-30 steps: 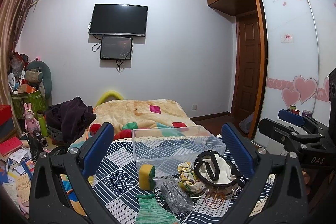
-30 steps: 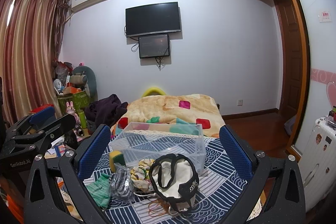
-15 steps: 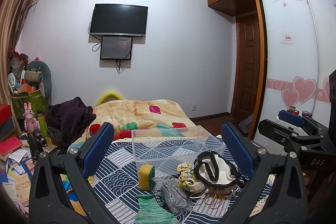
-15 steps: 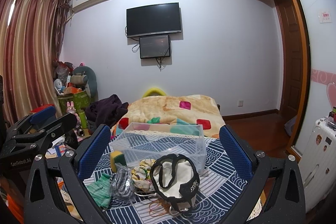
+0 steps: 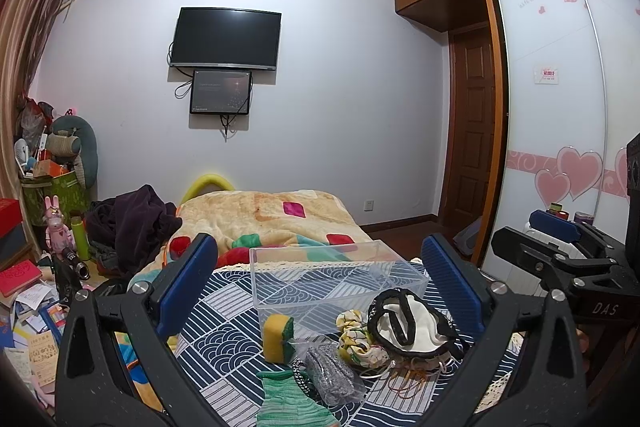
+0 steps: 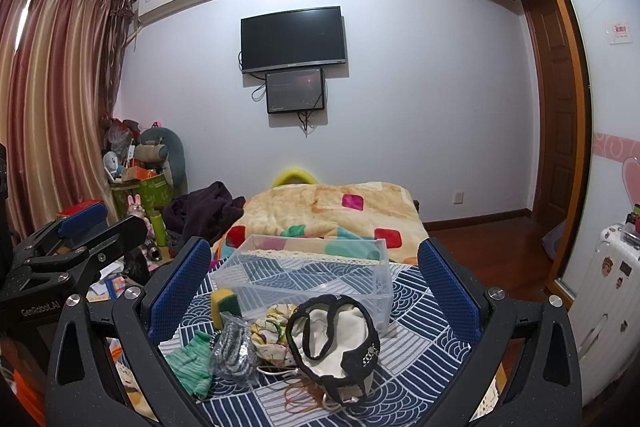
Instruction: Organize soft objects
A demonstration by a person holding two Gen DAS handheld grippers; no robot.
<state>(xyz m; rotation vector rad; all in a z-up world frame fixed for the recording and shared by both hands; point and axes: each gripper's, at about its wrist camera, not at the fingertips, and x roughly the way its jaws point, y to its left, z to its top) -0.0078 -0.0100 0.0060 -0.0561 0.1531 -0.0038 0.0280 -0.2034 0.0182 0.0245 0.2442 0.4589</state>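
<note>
The left tool (image 5: 318, 281) hangs with its blue pads wide apart and nothing between them; the right tool (image 6: 314, 279) is spread just as wide and also holds nothing; both sit above the near edge of the bench (image 5: 224, 311), which is covered in a blue and white patterned cloth. The soft things lie in a loose heap in front of a clear plastic box (image 5: 332, 279), which looks empty; none of them is in it yet, so the sorting seems not yet begun. From left to right in the left view: a green knitted cloth (image 5: 286, 401) at the near edge, a yellow and green sponge (image 5: 277, 337) standing just in front of the box wall, a grey scrubber in a clear bag (image 5: 332, 373), a yellow patterned scrunchie (image 5: 354, 341), and a black and white cloth pouch (image 5: 412, 327) touching the scrunchie; thin orange rubber bands (image 5: 404, 383) lie under the pouch's near edge. All of it looks light and limp, so each piece should fold and sag when lifted; the sponge is probably easiest, squeezed across its flat sides; the bag is likely slippery, better pinched through onto the scrubber; the pouch wants a grip on its thick black rim, with care not to drag the bands along.
</note>
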